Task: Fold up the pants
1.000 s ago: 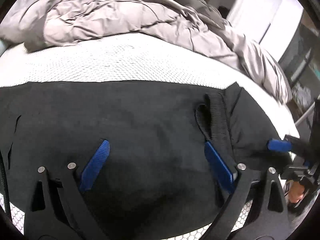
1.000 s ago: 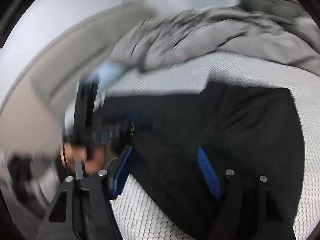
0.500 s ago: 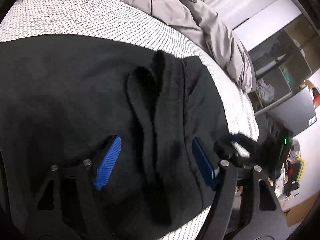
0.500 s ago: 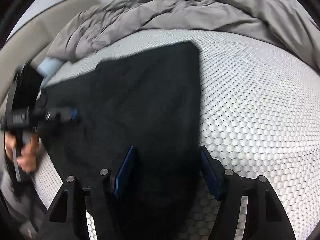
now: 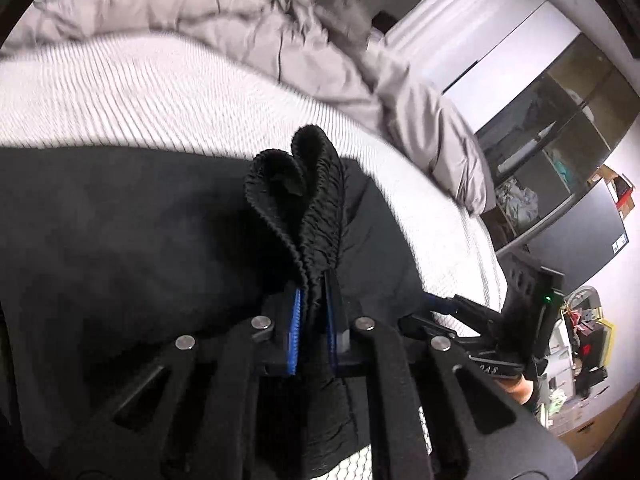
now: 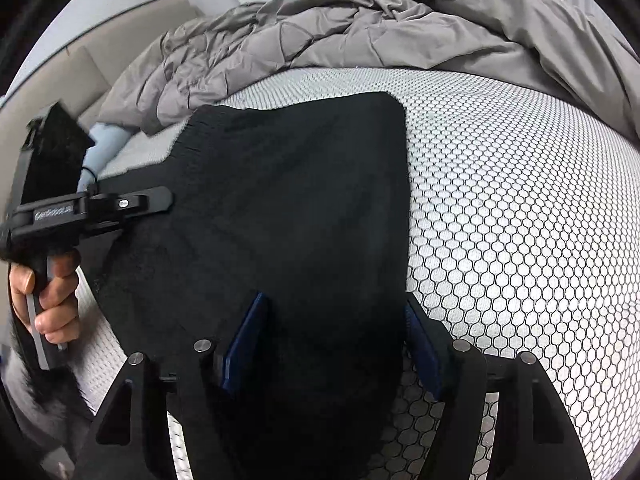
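Black pants (image 5: 132, 240) lie spread on a white honeycomb-patterned mattress (image 5: 120, 96). My left gripper (image 5: 316, 320) is shut on the ribbed elastic waistband (image 5: 316, 200), which bunches up between its blue pads. In the right wrist view the pants (image 6: 288, 208) spread ahead of my right gripper (image 6: 336, 340), which is open with its blue pads on either side of the cloth edge near the mattress (image 6: 520, 200). The left gripper also shows in the right wrist view (image 6: 156, 200), held by a hand at the pants' left edge.
A rumpled grey duvet (image 6: 360, 32) is piled along the far side of the bed. A light blue pillow (image 6: 104, 144) lies at the left. Shelves and a dark monitor (image 5: 580, 240) stand beyond the bed's right edge.
My left gripper has shut on the waistband, which was between open pads half a second ago. My right gripper has stayed open over the pants' edge.
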`<action>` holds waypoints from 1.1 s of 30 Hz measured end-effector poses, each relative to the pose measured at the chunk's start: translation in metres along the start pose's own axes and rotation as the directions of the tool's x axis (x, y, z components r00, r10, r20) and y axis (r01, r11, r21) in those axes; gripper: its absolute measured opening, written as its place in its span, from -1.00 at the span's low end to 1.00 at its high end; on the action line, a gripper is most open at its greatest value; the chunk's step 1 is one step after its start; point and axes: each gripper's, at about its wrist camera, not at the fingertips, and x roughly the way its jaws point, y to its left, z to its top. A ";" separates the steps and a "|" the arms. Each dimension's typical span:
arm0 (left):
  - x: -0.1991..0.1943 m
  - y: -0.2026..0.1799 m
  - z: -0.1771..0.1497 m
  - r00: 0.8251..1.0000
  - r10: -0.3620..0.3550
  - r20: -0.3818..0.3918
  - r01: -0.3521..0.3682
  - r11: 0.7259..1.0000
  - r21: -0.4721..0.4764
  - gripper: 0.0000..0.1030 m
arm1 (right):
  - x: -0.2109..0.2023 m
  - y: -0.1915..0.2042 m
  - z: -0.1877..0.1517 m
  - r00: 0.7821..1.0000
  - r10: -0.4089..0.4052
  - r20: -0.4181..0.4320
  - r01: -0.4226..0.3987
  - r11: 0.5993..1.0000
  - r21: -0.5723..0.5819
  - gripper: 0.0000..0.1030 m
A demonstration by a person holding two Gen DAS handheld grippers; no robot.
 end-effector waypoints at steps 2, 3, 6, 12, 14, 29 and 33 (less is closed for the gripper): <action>-0.028 0.009 0.008 0.999 0.016 0.042 -0.016 1.000 0.002 -0.86 | -0.008 0.003 0.005 0.999 0.028 0.032 -0.029 0.999 0.021 0.36; -0.043 0.015 0.011 0.997 0.042 0.068 -0.042 0.999 0.002 -0.86 | -0.013 0.004 0.006 0.998 0.042 0.045 -0.043 0.999 0.025 0.40; -0.077 0.041 0.015 0.976 0.185 0.112 -0.186 0.982 0.000 -0.86 | -0.015 0.014 0.012 0.996 0.063 0.070 -0.064 0.998 0.018 0.44; -0.067 0.108 0.002 0.929 0.366 -0.048 -0.369 0.927 -0.073 -0.46 | 0.004 0.028 0.013 0.999 0.040 -0.009 -0.040 0.999 -0.032 0.45; -0.079 0.101 0.002 0.926 0.376 -0.022 -0.376 0.926 -0.040 -0.32 | 0.006 0.029 0.012 0.999 0.038 -0.026 -0.039 0.999 -0.030 0.45; 0.019 -0.049 -0.020 0.978 0.196 -0.065 -0.182 0.967 0.180 0.42 | 0.013 0.039 -0.027 0.940 0.321 -0.118 -0.315 0.946 0.072 -0.64; 0.029 -0.053 -0.030 0.976 0.206 -0.068 -0.191 0.964 0.186 0.42 | 0.009 0.037 -0.038 0.929 0.334 -0.157 -0.330 0.942 0.054 -0.61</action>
